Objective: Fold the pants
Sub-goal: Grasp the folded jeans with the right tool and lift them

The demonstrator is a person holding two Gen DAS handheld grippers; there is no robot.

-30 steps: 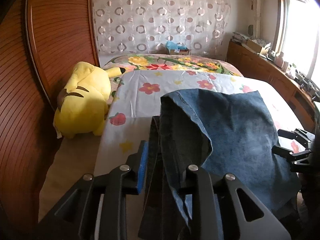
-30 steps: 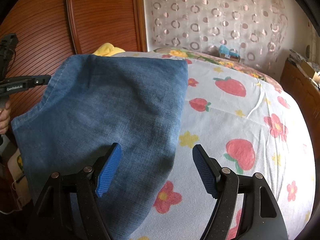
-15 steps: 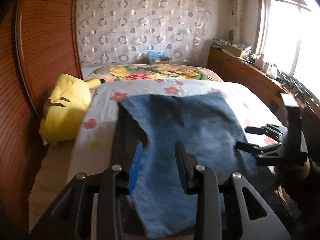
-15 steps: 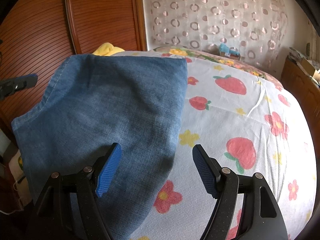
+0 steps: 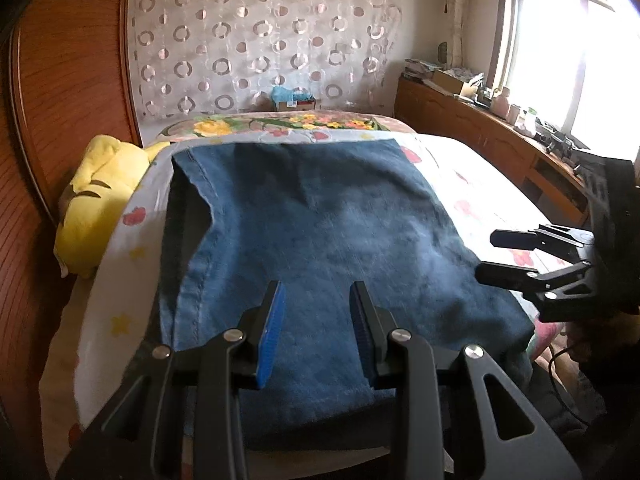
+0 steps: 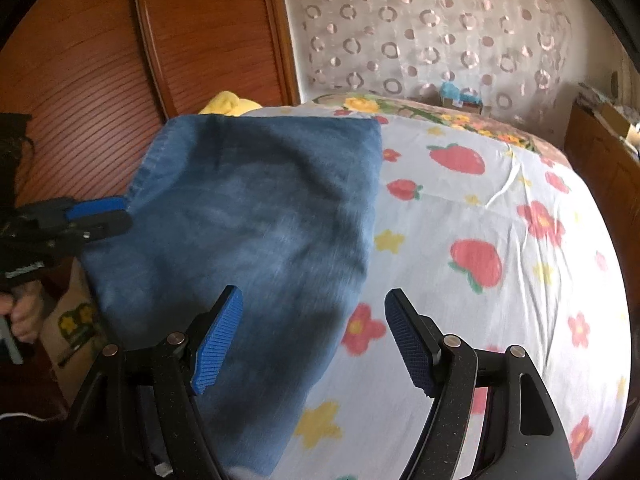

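Blue denim pants (image 5: 320, 232) lie folded flat on the bed, hanging a little over its near edge. They also show in the right wrist view (image 6: 256, 232). My left gripper (image 5: 316, 316) is open and empty just above the near part of the pants. My right gripper (image 6: 312, 340) is open and empty over the right edge of the pants. The right gripper (image 5: 508, 256) also shows at the right of the left wrist view, and the left gripper (image 6: 100, 216) shows at the left of the right wrist view.
The bed has a white sheet (image 6: 500, 240) with strawberries and flowers. A yellow plush toy (image 5: 100, 196) lies at the left by the wooden headboard (image 5: 52, 100). A wooden cabinet (image 5: 480, 140) runs under the window at the right. A patterned curtain (image 5: 260, 40) hangs behind.
My left gripper let go of the pants and opened. The raised fold dropped and the pants now lie flat. My left gripper has drawn back over the near edge. The right gripper stayed open.
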